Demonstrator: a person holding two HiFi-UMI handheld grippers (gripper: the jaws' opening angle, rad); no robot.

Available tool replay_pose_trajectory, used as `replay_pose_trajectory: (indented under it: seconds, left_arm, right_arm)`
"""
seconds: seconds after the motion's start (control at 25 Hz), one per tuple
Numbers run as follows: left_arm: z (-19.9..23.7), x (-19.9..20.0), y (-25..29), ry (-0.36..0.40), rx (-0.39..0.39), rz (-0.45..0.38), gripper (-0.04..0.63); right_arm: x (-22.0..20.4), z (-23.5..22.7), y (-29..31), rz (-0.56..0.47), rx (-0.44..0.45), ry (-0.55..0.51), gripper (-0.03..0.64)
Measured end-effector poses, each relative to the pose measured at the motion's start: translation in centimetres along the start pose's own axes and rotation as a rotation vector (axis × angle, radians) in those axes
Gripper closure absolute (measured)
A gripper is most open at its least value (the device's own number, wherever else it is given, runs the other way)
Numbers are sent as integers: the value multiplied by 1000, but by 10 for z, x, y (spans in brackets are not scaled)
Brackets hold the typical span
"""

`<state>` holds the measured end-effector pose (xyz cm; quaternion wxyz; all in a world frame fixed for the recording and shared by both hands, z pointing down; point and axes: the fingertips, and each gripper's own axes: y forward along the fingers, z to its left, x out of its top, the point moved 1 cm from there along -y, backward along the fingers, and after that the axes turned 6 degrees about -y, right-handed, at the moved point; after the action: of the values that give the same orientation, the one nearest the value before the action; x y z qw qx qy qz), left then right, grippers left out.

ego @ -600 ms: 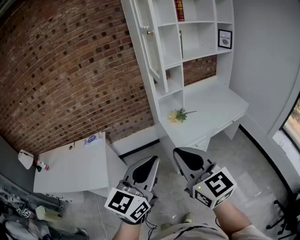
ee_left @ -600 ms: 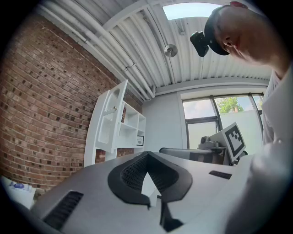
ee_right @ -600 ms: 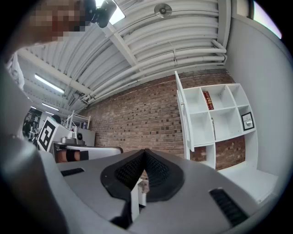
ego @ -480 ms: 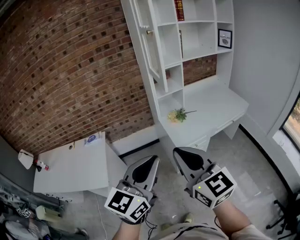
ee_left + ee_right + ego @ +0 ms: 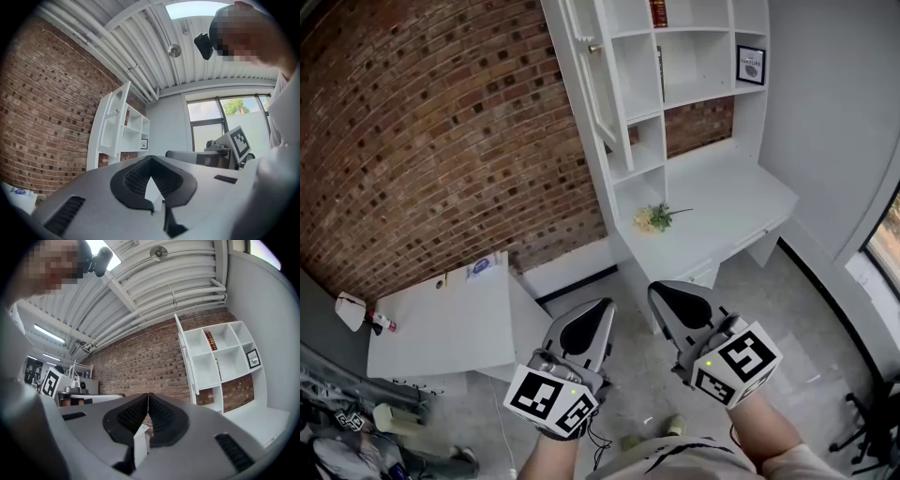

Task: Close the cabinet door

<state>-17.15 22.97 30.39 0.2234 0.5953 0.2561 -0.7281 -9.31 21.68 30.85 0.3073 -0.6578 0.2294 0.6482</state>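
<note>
A tall white cabinet [image 5: 694, 56] of open shelves stands against the brick wall, with a desk top below it. Its narrow white door [image 5: 592, 70] with a small brass knob [image 5: 594, 49] hangs open at the left side, edge toward me. The same door [image 5: 186, 357] shows in the right gripper view and, further off, the door [image 5: 112, 124] shows in the left gripper view. My left gripper [image 5: 602, 309] and right gripper [image 5: 658, 294] are held side by side low in the head view, well short of the cabinet. Both are shut with nothing between the jaws.
A small bunch of flowers [image 5: 654, 217] lies on the white desk [image 5: 731, 211]. A low white table [image 5: 441, 328] with a bottle [image 5: 377, 324] stands to the left. A framed picture [image 5: 750, 66] sits on a right shelf. A window [image 5: 886, 234] is at the right.
The view has shifted slightly: the cabinet and desk sit a little higher in the picture, and both grippers have drifted a little outward and up. Jaws stay shut.
</note>
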Motion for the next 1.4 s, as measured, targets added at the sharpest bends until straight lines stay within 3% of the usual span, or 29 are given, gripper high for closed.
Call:
replay_pose_trajectory:
  seconds: [0.32,0.96,1.4]
  left_arm:
    - [-2,-1,11,26,16,4,586]
    - [-22,-24,71,42,54,26,586]
    - [6,-6,104,81,51,-2,586]
  right_arm:
    - [7,-28,-13,-39,-36,42,598]
    - [-9,-87,-33,-29,4,65,598]
    - [1,-102,3,-33,36,28,598]
